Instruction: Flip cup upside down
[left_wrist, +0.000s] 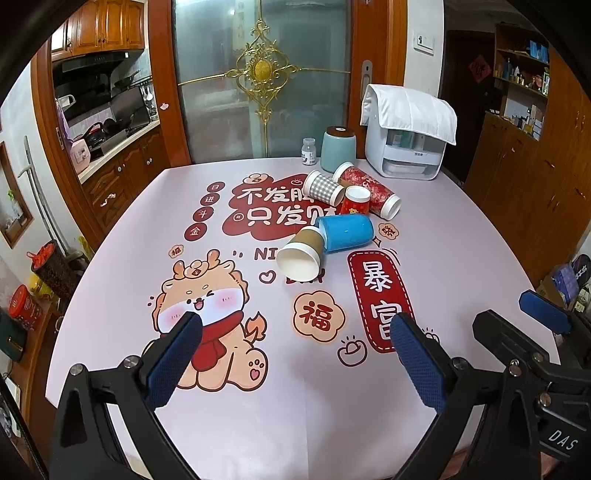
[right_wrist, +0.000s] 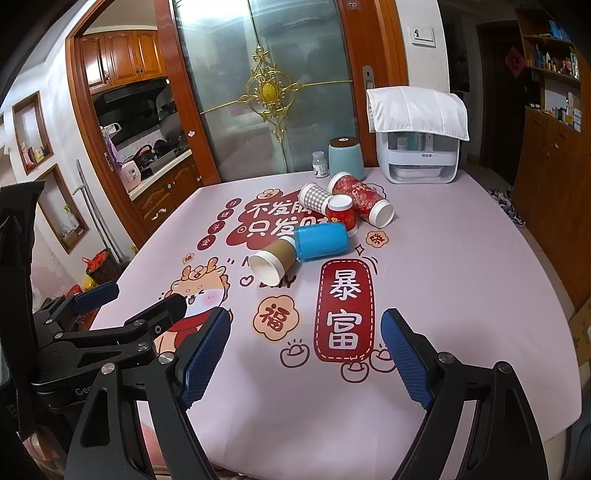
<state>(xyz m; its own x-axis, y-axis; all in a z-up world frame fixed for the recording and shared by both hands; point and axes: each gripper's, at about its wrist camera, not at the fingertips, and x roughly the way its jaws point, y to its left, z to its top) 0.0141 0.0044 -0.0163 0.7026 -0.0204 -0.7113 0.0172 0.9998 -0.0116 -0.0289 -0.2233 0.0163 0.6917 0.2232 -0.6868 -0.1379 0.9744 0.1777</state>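
Note:
Several paper cups lie in a cluster mid-table. A brown cup (left_wrist: 301, 254) (right_wrist: 271, 260) lies on its side, mouth toward me. A blue cup (left_wrist: 345, 232) (right_wrist: 321, 240) lies against it. A small red cup (left_wrist: 355, 201) (right_wrist: 341, 214) stands behind them. A grey checked cup (left_wrist: 324, 187) (right_wrist: 314, 197) and a long red patterned cup (left_wrist: 369, 190) (right_wrist: 364, 197) lie on their sides. My left gripper (left_wrist: 295, 325) is open and empty near the front edge. My right gripper (right_wrist: 304, 325) is open and empty beside it, well short of the cups.
The table (left_wrist: 461, 258) has a pink printed cover. At its far edge stand a teal jar (left_wrist: 338, 149), a small bottle (left_wrist: 308, 151) and a white appliance (left_wrist: 406, 140) under a cloth. The right gripper shows in the left wrist view (left_wrist: 517, 325). The left gripper shows in the right wrist view (right_wrist: 140, 299).

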